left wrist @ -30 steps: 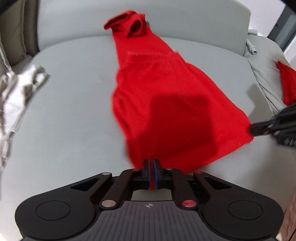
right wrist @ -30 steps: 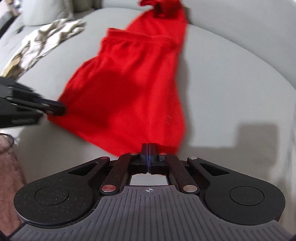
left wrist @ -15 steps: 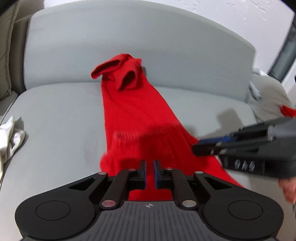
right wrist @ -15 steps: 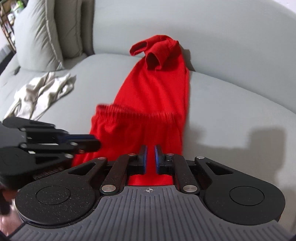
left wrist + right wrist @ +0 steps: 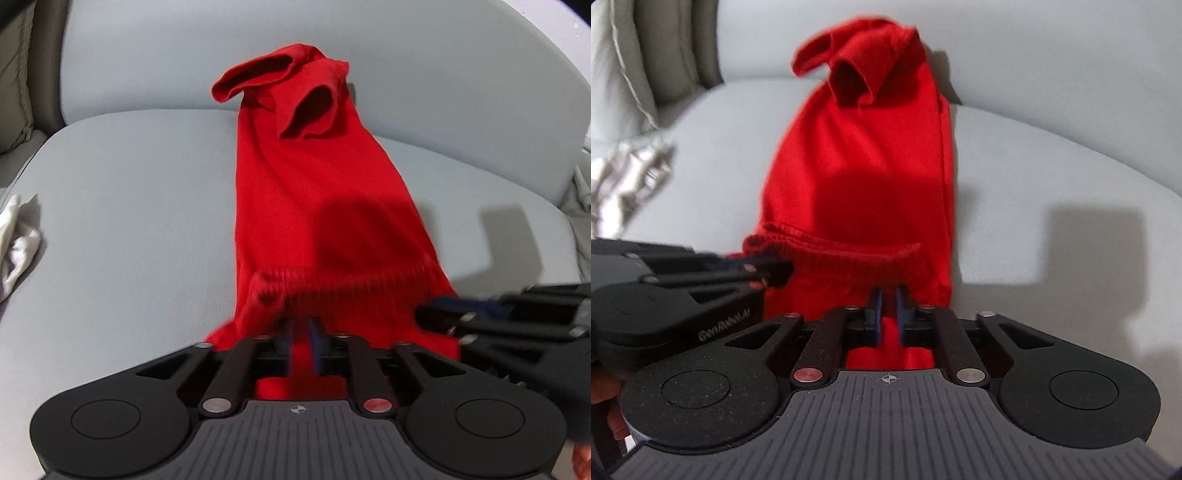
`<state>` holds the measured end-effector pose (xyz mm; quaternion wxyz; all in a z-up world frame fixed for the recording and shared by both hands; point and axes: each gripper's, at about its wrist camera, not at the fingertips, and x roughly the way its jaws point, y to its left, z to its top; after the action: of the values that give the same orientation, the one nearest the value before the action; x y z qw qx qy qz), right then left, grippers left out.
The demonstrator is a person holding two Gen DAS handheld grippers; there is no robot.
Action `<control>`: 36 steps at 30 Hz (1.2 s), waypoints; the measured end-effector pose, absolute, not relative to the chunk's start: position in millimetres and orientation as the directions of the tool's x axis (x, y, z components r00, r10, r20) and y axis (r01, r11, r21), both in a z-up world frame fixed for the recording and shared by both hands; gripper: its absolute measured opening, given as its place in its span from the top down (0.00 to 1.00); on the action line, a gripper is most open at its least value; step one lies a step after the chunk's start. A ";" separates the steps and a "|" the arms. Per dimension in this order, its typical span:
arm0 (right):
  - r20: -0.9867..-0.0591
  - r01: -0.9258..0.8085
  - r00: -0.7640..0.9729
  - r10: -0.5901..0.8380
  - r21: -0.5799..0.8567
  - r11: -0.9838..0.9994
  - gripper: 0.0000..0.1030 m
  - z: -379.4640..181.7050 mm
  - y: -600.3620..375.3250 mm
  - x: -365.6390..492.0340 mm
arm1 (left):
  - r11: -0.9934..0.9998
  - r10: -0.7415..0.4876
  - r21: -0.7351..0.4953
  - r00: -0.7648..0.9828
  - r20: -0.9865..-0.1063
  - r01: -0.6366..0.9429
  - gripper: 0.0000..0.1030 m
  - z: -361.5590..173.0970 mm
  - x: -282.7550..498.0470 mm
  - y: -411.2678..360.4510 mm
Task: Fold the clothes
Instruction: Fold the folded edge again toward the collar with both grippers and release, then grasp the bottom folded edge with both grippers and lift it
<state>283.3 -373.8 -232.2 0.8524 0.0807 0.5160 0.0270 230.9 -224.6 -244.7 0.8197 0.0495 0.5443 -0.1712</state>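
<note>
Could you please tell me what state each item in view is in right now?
Red fabric garment: lying lengthwise on the grey sofa, near hem doubled back.
Left claw: slightly open, red fabric between.
Right claw: slightly open, red fabric between.
Pale crumpled cloth: unfolded.

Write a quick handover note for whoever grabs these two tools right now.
Left tool: fingers slightly parted, red fabric between them, not clamped.
Right tool: same, at the garment's right side.
Red garment lies lengthwise on the grey sofa seat, near end folded up so its ribbed hem crosses the middle.
Done: first fold.
Left: withdraw both tools, fold again, then the pale garment.
</note>
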 end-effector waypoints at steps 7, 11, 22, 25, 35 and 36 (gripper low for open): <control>-0.857 0.066 0.506 0.103 0.158 0.985 0.59 -176.7 -386.0 207.2 | 0.939 -0.161 -0.054 0.297 -0.941 0.339 0.31 -203.6 169.4 -172.3; -0.872 0.067 0.474 0.122 0.174 0.982 0.56 -168.8 -384.9 161.3 | 0.952 -0.157 -0.083 0.238 -0.959 0.295 0.31 -197.2 124.9 -135.6; -0.876 0.253 0.469 0.116 0.258 0.932 0.27 -191.2 -405.5 99.8 | 0.957 -0.266 -0.209 0.325 -0.907 0.200 0.27 -216.1 106.8 -133.3; -0.868 0.292 0.471 0.159 0.324 0.900 0.27 -205.9 -416.4 106.0 | 0.952 -0.289 -0.237 0.321 -0.902 0.192 0.27 -223.6 116.3 -140.9; -0.861 0.322 0.422 0.285 0.436 0.840 0.32 -244.5 -426.4 124.3 | 0.933 -0.242 -0.142 0.286 -0.927 0.330 0.16 -252.9 128.8 -179.3; -0.861 0.312 0.420 0.286 0.433 0.846 0.46 -242.9 -424.8 124.1 | 0.929 -0.249 -0.145 0.286 -0.925 0.339 0.22 -253.7 129.8 -181.4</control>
<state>124.1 -424.8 -242.9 0.7957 0.2776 0.5383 -0.0081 129.8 -181.4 -253.7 0.8009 0.0396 0.5686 -0.1836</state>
